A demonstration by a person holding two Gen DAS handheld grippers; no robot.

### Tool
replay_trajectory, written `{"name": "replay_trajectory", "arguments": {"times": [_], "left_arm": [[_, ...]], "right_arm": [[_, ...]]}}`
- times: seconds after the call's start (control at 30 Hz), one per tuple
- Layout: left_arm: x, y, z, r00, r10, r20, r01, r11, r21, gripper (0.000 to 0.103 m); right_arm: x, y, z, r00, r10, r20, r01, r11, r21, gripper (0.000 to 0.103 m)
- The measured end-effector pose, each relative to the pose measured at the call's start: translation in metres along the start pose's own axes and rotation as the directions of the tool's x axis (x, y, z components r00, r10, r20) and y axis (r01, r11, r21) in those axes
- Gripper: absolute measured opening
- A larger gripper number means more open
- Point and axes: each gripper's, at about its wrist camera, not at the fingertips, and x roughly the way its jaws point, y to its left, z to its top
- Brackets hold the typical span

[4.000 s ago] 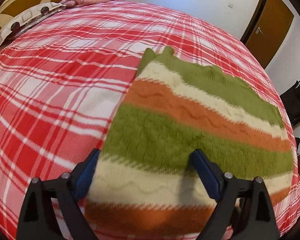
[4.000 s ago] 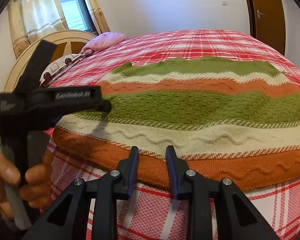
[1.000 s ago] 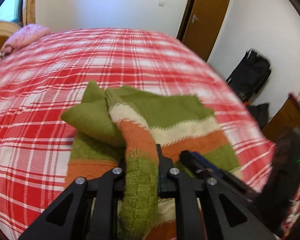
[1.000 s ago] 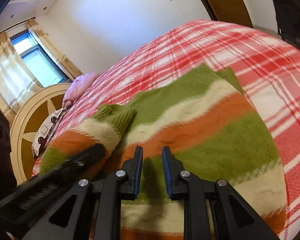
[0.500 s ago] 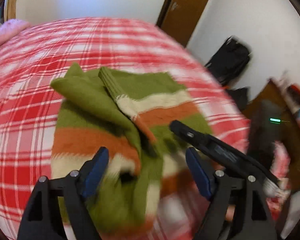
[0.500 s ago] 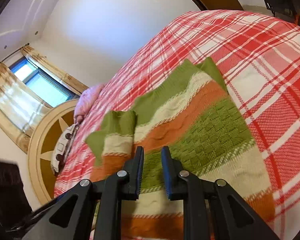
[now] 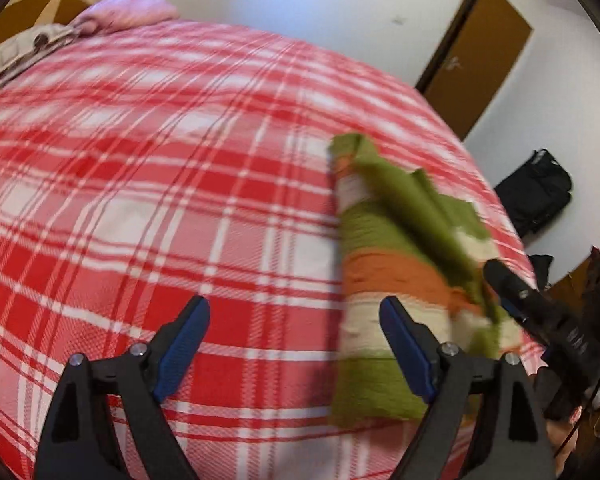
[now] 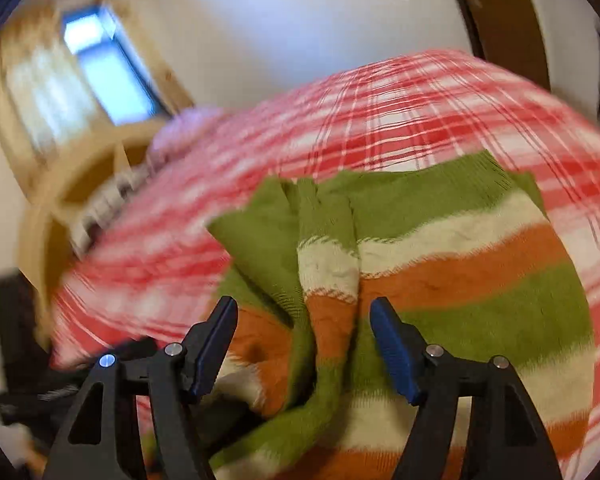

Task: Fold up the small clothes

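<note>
A knitted sweater with green, cream and orange stripes lies on the red plaid bed, its left part folded over onto the body. A sleeve lies lengthwise across the fold. In the left wrist view the sweater lies to the right. My left gripper is open and empty over bare bedspread, left of the sweater. My right gripper is open, just above the folded sleeve. The right gripper's body shows at the right edge of the left wrist view. Both views are blurred.
A pink pillow and a round wooden headboard are at the bed's far end. A brown door and a black bag on the floor stand to the right. A curtained window is behind the headboard.
Both grippers have let go of the sweater: the left opened half a second ago, the right just now. The left gripper has swung left over bare bedspread. The sleeve now lies on the folded sweater.
</note>
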Motion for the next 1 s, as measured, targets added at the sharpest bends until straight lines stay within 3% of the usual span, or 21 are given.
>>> {"name": "replay_trajectory", "arguments": {"times": [0.1, 0.13, 0.17, 0.27, 0.33, 0.5, 0.7, 0.8, 0.9, 1.0], "left_arm": [[0.008, 0.001, -0.005, 0.999, 0.031, -0.011, -0.031, 1.000, 0.000, 0.089], [0.011, -0.001, -0.006, 0.999, 0.036, -0.013, -0.036, 0.999, 0.002, 0.089], [0.014, -0.003, -0.008, 0.999, 0.044, -0.012, -0.044, 0.999, 0.005, 0.089], [0.021, -0.006, -0.008, 0.999, 0.048, -0.015, -0.048, 0.999, 0.002, 0.089], [0.024, -0.009, -0.009, 0.999, 0.041, -0.017, -0.041, 0.999, -0.005, 0.089], [0.023, -0.028, -0.005, 0.999, 0.032, 0.024, -0.033, 0.999, 0.015, 0.089], [0.011, -0.079, 0.000, 0.996, -0.024, 0.082, 0.013, 0.992, 0.127, 0.089], [0.014, -0.107, -0.002, 0.994, -0.027, 0.104, 0.006, 0.980, 0.201, 0.089], [0.029, -0.127, -0.008, 0.997, -0.026, 0.072, 0.007, 0.969, 0.245, 0.089], [0.044, -0.139, -0.018, 0.999, -0.014, 0.034, 0.005, 0.962, 0.273, 0.089]], "right_arm": [[0.020, 0.001, 0.002, 1.000, -0.023, -0.014, 0.022, 1.000, -0.012, 0.067], [0.023, 0.001, 0.004, 0.999, -0.031, -0.008, 0.031, 1.000, -0.006, 0.060], [0.024, -0.001, 0.004, 0.999, -0.036, -0.011, 0.036, 0.999, -0.001, 0.035], [0.022, -0.012, 0.009, 1.000, -0.011, 0.008, 0.011, 0.999, 0.048, 0.020], [0.015, -0.014, 0.013, 0.999, 0.012, 0.033, -0.014, 0.998, 0.064, 0.018], [-0.014, -0.032, 0.033, 0.978, 0.167, 0.122, -0.183, 0.975, 0.130, 0.016], [-0.048, -0.096, 0.048, 0.931, 0.280, 0.236, -0.333, 0.915, 0.228, 0.015], [-0.037, -0.147, 0.033, 0.932, 0.280, 0.231, -0.349, 0.867, 0.356, 0.015], [-0.020, -0.178, 0.008, 0.952, 0.252, 0.174, -0.304, 0.838, 0.453, 0.014], [-0.013, -0.189, -0.007, 0.943, 0.273, 0.191, -0.333, 0.803, 0.495, 0.013]]}}
